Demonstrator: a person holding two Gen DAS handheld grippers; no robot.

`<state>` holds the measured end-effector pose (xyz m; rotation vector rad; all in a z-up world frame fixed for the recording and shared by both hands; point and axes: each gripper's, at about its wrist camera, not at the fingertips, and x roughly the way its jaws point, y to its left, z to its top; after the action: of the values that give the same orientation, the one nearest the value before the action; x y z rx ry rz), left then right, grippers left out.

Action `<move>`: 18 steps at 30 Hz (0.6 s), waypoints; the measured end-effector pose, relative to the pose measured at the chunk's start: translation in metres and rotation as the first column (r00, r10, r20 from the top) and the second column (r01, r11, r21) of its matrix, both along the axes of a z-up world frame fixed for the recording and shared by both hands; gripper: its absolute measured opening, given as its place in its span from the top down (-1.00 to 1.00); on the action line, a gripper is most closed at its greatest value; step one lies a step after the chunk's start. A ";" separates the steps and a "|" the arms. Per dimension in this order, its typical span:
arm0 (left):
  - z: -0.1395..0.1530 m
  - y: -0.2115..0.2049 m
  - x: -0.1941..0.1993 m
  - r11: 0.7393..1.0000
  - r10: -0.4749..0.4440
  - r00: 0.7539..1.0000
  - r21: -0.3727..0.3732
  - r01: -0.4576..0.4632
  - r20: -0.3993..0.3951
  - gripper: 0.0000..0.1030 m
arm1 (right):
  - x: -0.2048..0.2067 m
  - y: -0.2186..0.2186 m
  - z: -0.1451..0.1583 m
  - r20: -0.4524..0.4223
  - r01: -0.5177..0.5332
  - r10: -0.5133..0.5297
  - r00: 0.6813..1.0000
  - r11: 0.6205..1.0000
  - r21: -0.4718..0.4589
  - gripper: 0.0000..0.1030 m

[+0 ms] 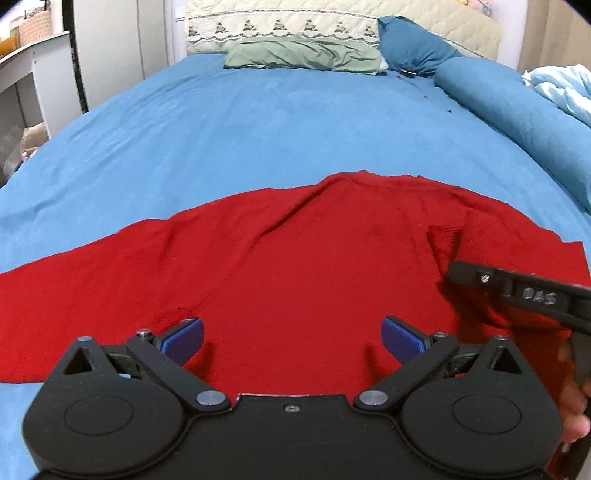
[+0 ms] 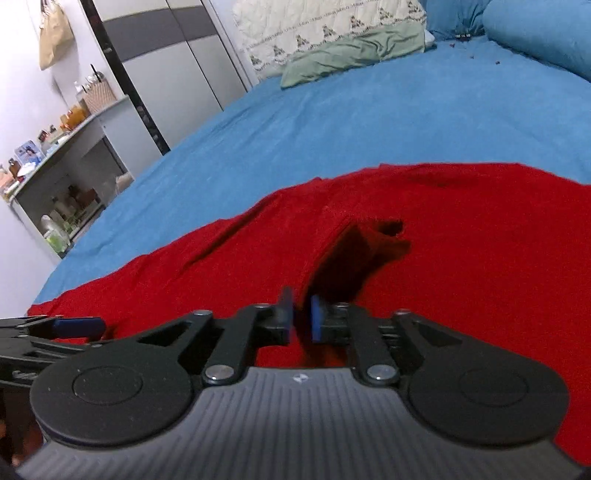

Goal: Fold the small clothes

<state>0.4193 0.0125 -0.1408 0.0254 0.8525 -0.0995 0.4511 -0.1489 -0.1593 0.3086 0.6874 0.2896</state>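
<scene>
A red knit sweater (image 1: 295,258) lies spread on the blue bed sheet (image 1: 258,129), one sleeve stretched out to the left. My left gripper (image 1: 291,339) is open and empty, hovering low over the sweater's near hem. My right gripper (image 2: 302,321) is shut on a raised fold of the sweater (image 2: 354,254), a part that stands up dark between the blue pads. In the left wrist view the right gripper (image 1: 517,291) comes in from the right over the sweater's right side. The left gripper also shows in the right wrist view (image 2: 74,326) at the far left.
A green pillow (image 1: 303,55) and a cream quilted headboard (image 1: 332,26) are at the far end of the bed. A rolled blue duvet (image 1: 517,110) lies along the right side. A grey shelf unit (image 2: 62,177) with small items stands left of the bed.
</scene>
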 end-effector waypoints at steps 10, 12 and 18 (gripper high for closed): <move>0.005 -0.083 0.011 0.972 -0.232 0.970 -0.021 0.234 0.079 -1.00 | -0.060 -0.113 0.046 0.092 0.174 -0.163 0.982 0.976 -0.134 -0.82; 0.000 -0.104 0.018 0.962 -0.272 0.958 0.011 0.272 0.088 -0.90 | -0.072 -0.130 0.043 0.085 0.204 -0.192 0.978 0.963 -0.176 -0.83; -0.029 -0.132 0.059 0.955 -0.296 0.955 -0.013 0.296 -0.026 0.29 | -0.100 -0.179 0.025 0.003 0.248 -0.249 0.969 0.963 -0.109 -0.83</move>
<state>0.4779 -0.1193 -0.1700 0.1443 0.8711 -0.3867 0.3515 -0.3280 -0.1345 0.2896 0.6649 0.0112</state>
